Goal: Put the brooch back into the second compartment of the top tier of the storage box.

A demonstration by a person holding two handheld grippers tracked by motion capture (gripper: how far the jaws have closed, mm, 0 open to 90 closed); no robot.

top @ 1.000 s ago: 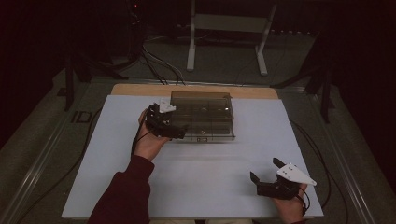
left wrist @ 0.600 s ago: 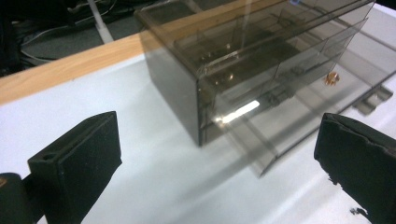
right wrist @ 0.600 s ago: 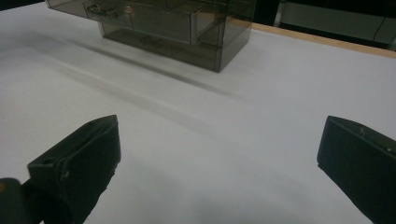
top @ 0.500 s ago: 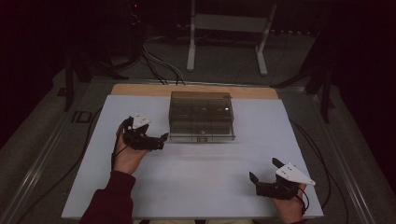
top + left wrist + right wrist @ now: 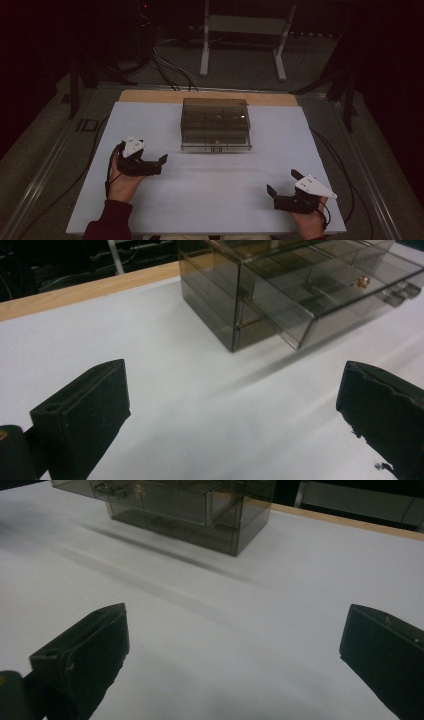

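Note:
A smoky clear plastic drawer box (image 5: pixel 215 123) stands at the back middle of the white table top (image 5: pixel 210 200); its upper drawer (image 5: pixel 345 295) sticks out a little, with small metal bits inside. My left gripper (image 5: pixel 161 165) rests at the left, well short of the box, jaws wide open and empty; the box (image 5: pixel 280 295) lies ahead and right of it. My right gripper (image 5: pixel 282 184) sits near the front right corner, also open and empty, with the box (image 5: pixel 185 505) far off ahead.
A wooden strip (image 5: pixel 150 95) runs along the table's far edge. Cables (image 5: pixel 170 70) and a white stand (image 5: pixel 245 35) lie on the floor beyond. Cables trail off both table sides.
My left gripper has drawn back from the box's left front corner, moving left and toward the person. The right gripper has stayed put.

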